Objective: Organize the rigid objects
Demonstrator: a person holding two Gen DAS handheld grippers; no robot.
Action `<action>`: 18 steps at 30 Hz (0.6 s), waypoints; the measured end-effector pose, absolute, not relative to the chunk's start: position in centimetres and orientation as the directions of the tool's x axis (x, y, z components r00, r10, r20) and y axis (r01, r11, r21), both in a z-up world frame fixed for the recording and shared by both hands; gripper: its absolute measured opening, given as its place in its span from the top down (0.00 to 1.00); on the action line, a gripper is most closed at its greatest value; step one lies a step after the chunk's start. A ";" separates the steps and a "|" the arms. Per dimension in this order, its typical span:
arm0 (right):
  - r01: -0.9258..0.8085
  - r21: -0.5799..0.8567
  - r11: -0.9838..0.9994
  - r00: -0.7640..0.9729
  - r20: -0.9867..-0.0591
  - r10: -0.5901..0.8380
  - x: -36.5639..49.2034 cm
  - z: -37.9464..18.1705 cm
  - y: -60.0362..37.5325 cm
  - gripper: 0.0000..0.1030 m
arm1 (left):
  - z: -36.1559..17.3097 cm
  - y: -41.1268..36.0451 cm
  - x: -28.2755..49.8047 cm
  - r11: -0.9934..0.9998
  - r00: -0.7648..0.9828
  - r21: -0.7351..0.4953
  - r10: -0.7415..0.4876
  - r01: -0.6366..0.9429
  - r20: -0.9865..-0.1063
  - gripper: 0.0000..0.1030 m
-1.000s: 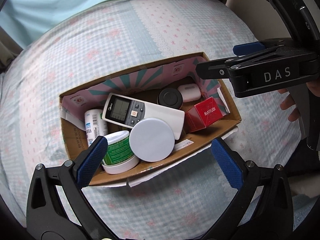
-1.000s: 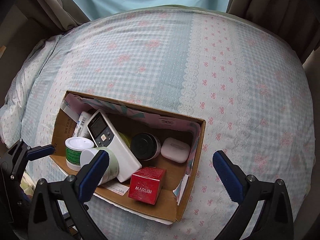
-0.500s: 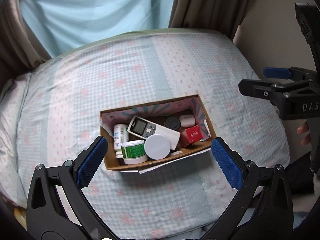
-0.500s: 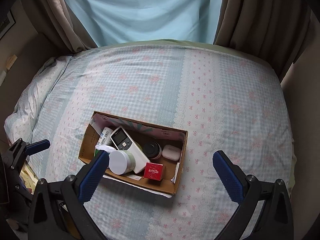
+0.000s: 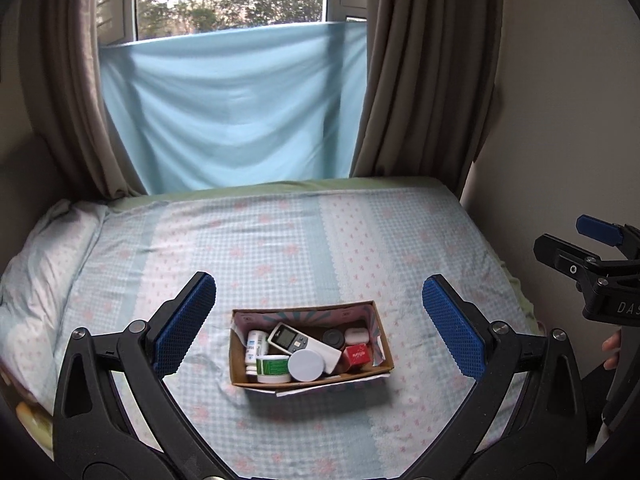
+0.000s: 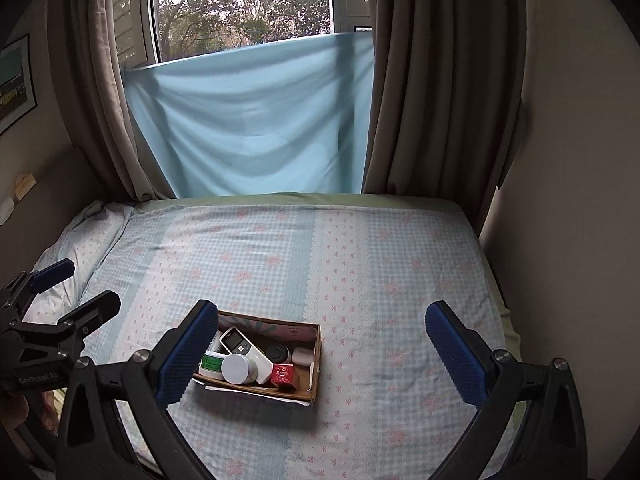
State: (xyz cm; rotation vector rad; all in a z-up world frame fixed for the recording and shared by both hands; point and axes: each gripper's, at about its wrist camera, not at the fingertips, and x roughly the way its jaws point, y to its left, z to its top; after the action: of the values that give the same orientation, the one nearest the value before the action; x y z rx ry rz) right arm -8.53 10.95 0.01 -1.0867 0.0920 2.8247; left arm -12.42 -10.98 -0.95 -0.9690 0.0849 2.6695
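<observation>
A bed [image 5: 320, 240] in a pale blue checked sheet with pink flowers is lying under a window half covered by a light blue cloth [image 5: 236, 120], between brown curtains. I am holding my left gripper [image 5: 318, 328] and my right gripper [image 6: 322, 346] well above it, both spread wide and gripping nothing. The open brown cardboard box [image 5: 308, 378] is sitting on the sheet, ahead of and between my left fingers, ahead and leftward of my right claw. It is packed with a white remote control [image 5: 298, 344], a green-labelled white jar [image 5: 273, 368], a round white lid [image 5: 306, 365], a small red carton [image 5: 357, 356], a black round cap [image 5: 333, 338] and a small white case [image 5: 355, 335]. The contents appear to be tidied; I judge the step is best done by keeping clear and steady above the box.
</observation>
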 end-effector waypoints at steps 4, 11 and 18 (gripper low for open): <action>-0.150 -0.015 -0.988 -0.753 -0.647 0.125 -6.5 0.1 10.9 0.00 | -1.0 -11.3 -10.6 -0.955 -0.748 -0.067 0.268 -0.288 -0.608 0.00; -0.176 -0.027 -0.984 -0.759 -0.633 0.153 -4.7 -0.8 11.0 0.00 | -1.4 -11.2 -9.0 -0.956 -0.761 -0.059 0.264 -0.286 -0.592 0.00; -0.187 -0.024 -0.982 -0.760 -0.629 0.160 -4.2 -0.8 11.1 0.00 | -1.3 -10.9 -8.4 -0.959 -0.774 -0.046 0.254 -0.281 -0.580 0.00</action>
State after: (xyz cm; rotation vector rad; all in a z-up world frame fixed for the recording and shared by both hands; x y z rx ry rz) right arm -4.17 11.13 -0.78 -0.9902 0.0595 2.7846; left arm -8.36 -10.90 -1.27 -0.8795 0.0627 2.7167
